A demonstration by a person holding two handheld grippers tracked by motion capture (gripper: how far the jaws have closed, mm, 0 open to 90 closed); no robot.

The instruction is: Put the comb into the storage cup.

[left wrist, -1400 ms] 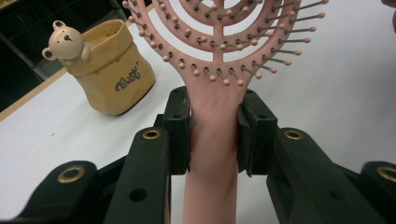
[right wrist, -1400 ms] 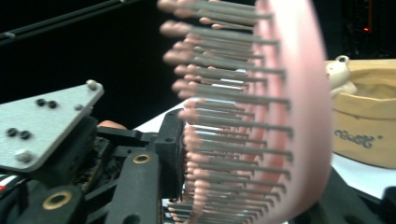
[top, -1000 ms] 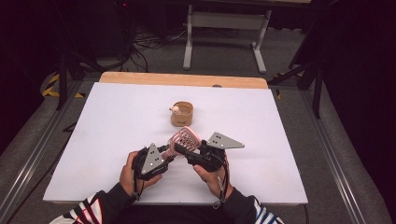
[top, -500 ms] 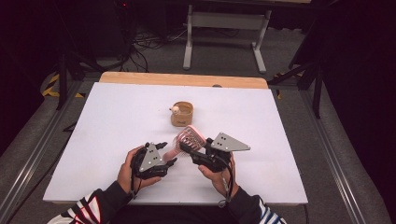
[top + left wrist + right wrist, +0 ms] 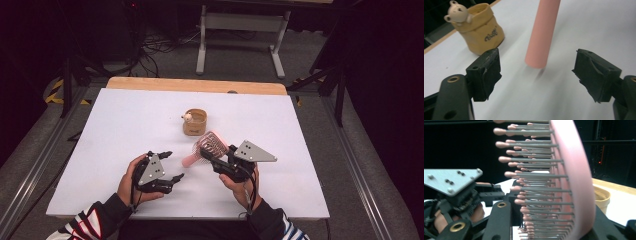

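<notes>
A pink hairbrush (image 5: 212, 145) hangs tilted just above the white table (image 5: 300, 130), its handle (image 5: 542, 32) pointing down toward my left gripper. My right gripper (image 5: 212, 160) is shut on the brush's head (image 5: 574, 182), whose bristles point sideways. My left gripper (image 5: 171, 165) is open, and the handle's tip sits a little beyond the gap between its pads (image 5: 486, 72) without touching them. A small tan pouch (image 5: 195, 122) with a toy bear (image 5: 457, 13) on its rim stands just behind the brush.
The pouch (image 5: 482, 30) is the nearest obstacle, a short way beyond the handle. A wooden strip (image 5: 195, 85) runs along the table's far edge. Dark floor with cables and a stand's legs lies beyond it.
My left gripper was at the brush's handle and has drawn back a little, its jaws now apart. The right gripper has carried the brush slightly to the right.
</notes>
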